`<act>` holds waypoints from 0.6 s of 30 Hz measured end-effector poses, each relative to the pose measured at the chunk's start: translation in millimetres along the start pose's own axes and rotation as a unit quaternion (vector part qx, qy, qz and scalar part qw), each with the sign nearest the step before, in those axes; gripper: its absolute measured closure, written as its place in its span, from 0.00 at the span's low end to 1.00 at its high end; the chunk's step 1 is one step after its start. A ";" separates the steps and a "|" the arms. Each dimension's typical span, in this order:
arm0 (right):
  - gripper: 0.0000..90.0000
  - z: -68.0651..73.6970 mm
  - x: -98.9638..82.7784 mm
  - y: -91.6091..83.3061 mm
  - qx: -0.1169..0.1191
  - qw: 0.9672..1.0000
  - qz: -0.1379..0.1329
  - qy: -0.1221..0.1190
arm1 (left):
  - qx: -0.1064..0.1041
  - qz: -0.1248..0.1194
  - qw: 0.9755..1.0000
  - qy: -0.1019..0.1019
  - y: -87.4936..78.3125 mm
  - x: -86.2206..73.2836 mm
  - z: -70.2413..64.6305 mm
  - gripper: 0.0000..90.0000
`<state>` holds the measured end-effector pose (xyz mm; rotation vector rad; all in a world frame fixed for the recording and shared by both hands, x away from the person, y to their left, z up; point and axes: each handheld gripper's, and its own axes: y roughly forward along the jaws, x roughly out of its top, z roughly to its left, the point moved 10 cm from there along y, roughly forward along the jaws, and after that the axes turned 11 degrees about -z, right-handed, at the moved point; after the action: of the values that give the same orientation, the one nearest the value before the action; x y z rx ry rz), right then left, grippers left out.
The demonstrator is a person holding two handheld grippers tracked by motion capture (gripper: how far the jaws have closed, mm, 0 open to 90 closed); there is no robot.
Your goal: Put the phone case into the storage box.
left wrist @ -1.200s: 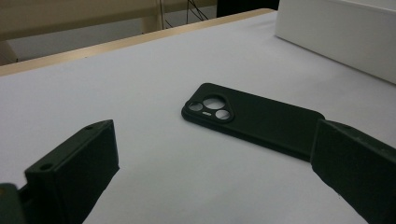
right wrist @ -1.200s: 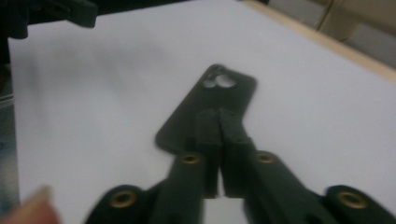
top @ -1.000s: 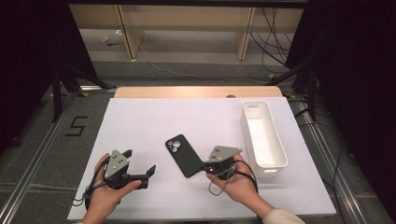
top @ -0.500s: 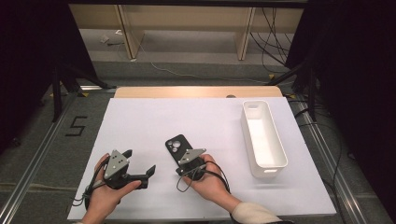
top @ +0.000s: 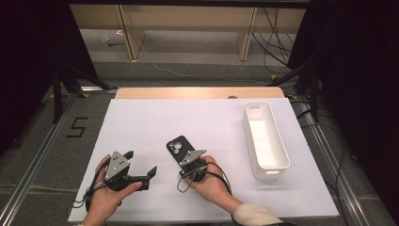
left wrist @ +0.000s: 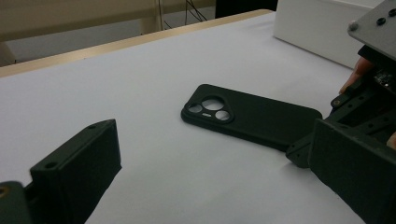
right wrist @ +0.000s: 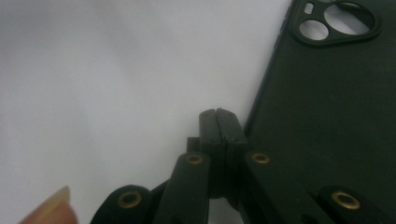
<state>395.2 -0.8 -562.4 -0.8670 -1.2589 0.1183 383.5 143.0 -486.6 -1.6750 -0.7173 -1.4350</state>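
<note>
A black phone case (top: 174, 146) lies back-up on the white table sheet (top: 211, 117), its camera cutout at the far end. My right gripper (top: 182, 165) is shut with nothing between its jaws. In the right gripper view its closed tips (right wrist: 218, 115) rest low over the sheet, right beside the case's (right wrist: 336, 93) left edge near its near end. My left gripper (top: 141, 163) sits to the left of the case, held low and open. In the left gripper view the case (left wrist: 252, 116) lies ahead of its wide-apart jaws, with the right gripper (left wrist: 303, 151) at the case's near corner.
A long white bin (top: 266, 136) stands at the right side of the sheet, its near wall (left wrist: 327, 28) also in the left gripper view. A wooden strip (top: 197, 92) runs along the table's far edge. Metal rails flank the table on both sides.
My right gripper has moved left and down, from near the bin to the near end of the phone case. The left gripper has stayed in place.
</note>
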 end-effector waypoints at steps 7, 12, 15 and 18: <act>1.00 -9.3 -3.0 -5.3 -0.014 1.000 0.011 0.008 | 0.000 0.000 1.000 -0.001 0.0 -0.2 -0.1 0.02; 1.00 -14.4 -4.2 -7.7 -0.018 1.000 0.016 0.012 | -0.001 0.000 1.000 -0.001 0.0 -0.3 -0.1 0.02; 1.00 -14.8 -4.1 -7.7 -0.018 1.000 0.018 0.014 | -0.002 0.001 1.000 -0.001 0.2 -0.4 -0.5 0.02; 1.00 -14.7 -4.0 -8.3 -0.018 1.000 0.022 0.013 | -0.002 0.000 1.000 -0.001 0.1 -0.4 -0.4 0.02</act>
<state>403.5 -16.0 -560.9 -0.9241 -1.2212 0.1190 383.3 142.6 -486.9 -1.6801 -0.7159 -1.4340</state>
